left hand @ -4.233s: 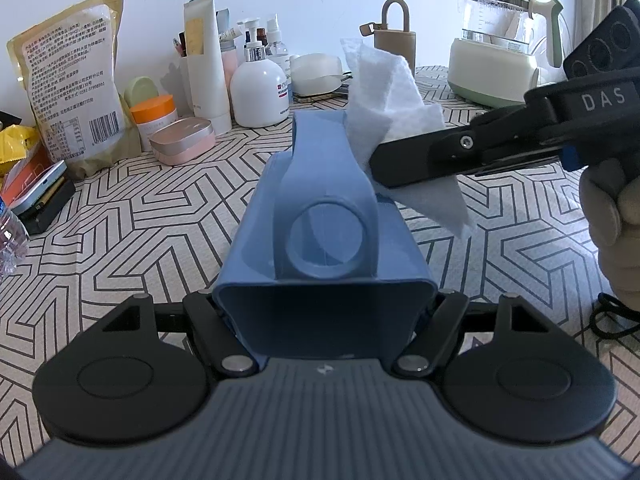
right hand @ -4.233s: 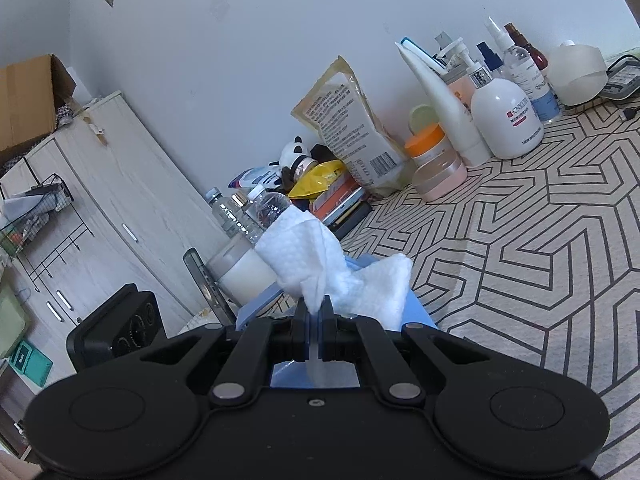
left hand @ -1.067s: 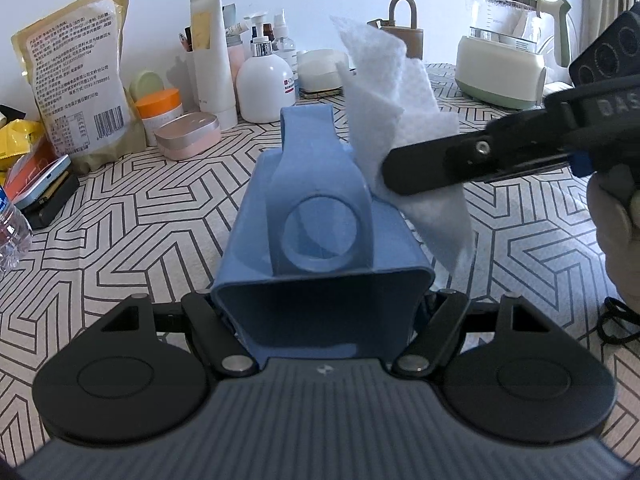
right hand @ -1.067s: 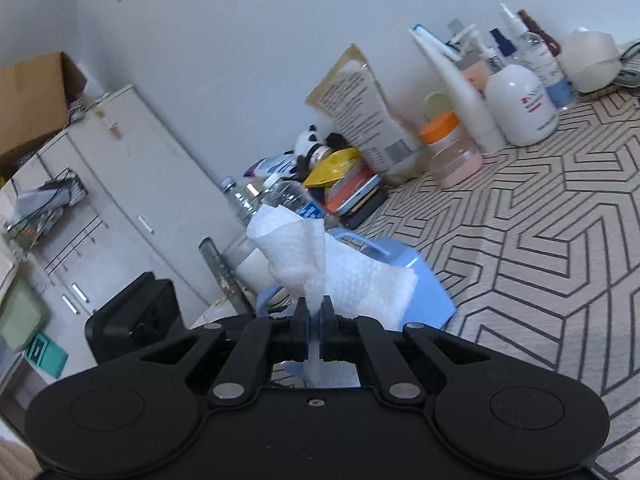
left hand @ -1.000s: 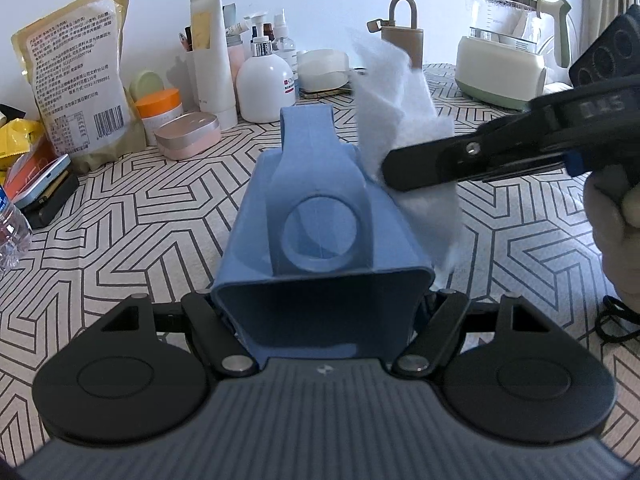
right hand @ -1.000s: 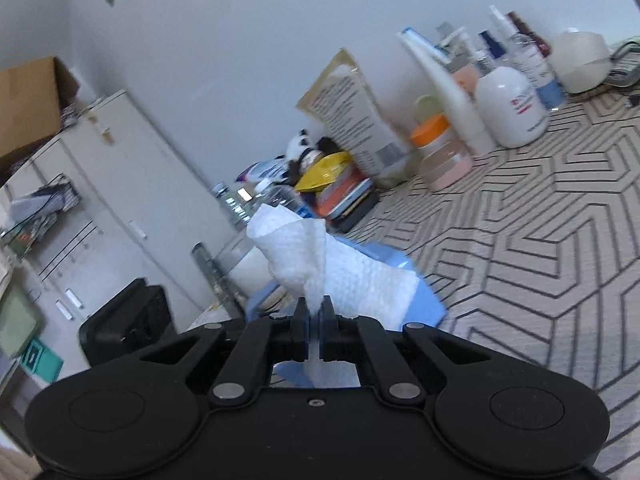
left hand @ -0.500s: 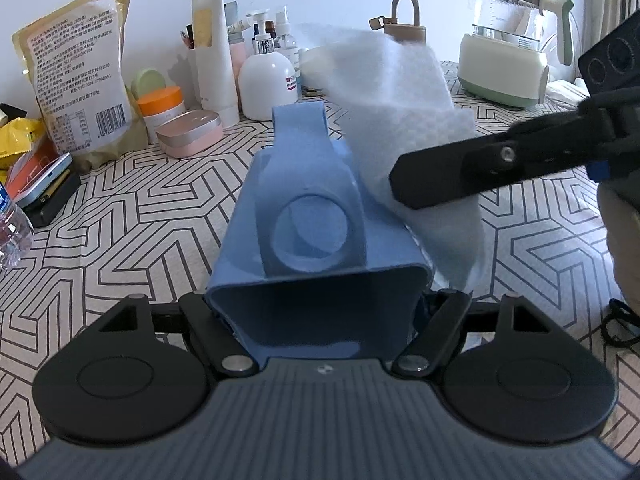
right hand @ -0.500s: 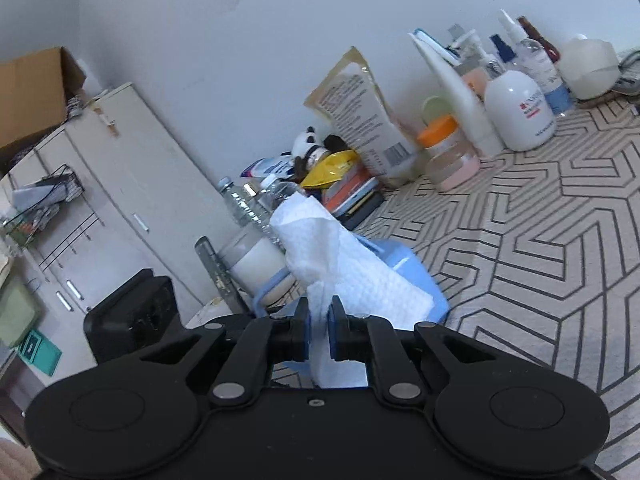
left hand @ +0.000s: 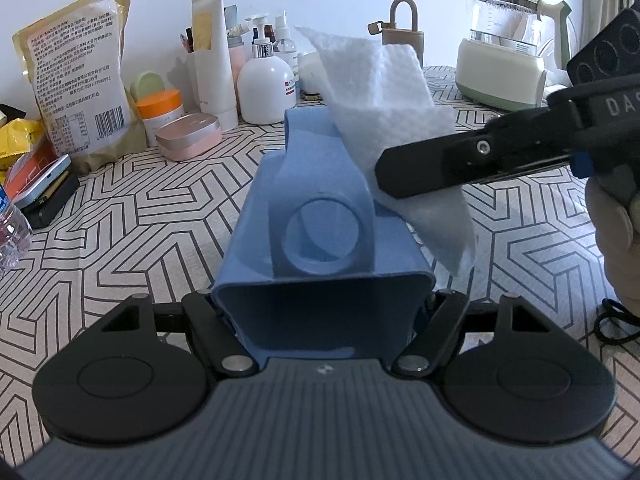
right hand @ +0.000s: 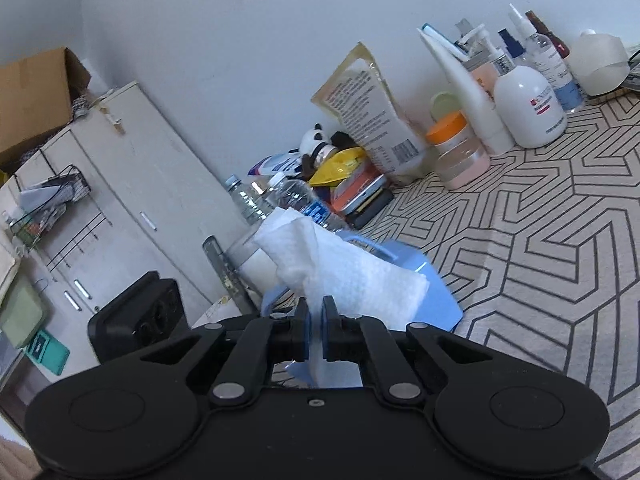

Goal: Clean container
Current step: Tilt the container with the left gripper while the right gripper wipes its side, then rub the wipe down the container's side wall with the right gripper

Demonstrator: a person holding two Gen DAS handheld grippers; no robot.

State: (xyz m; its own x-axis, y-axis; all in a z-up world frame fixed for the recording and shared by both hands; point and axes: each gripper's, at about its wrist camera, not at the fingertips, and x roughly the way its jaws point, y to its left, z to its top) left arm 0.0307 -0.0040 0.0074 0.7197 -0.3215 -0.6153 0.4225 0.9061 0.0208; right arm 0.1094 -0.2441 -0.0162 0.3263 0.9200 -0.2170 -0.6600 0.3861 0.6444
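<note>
- Blue plastic, smooth and matte: the container [left hand: 320, 240] sits clamped between the two fingers of the left gripper [left hand: 322, 320], held above the patterned tablecloth [left hand: 140, 220] with its squarish open mouth toward the camera.
- A broad strap-like handle with a round hole runs along the container's upper side; its walls are rounded at the corners.
- White, dimpled paper towel [left hand: 384, 92], soft and creased, is pinched in the right gripper [right hand: 316, 334], whose jaws are drawn close on a fold of it with a narrow gap showing.
- The towel lies against the container's right upper side, beside the handle, and hangs down past it.
- In the right wrist view, the container [right hand: 424, 280] lies just beyond the towel [right hand: 352, 276].
- Bottles, jars and a glass kettle [left hand: 508, 40] stand along the wall.
</note>
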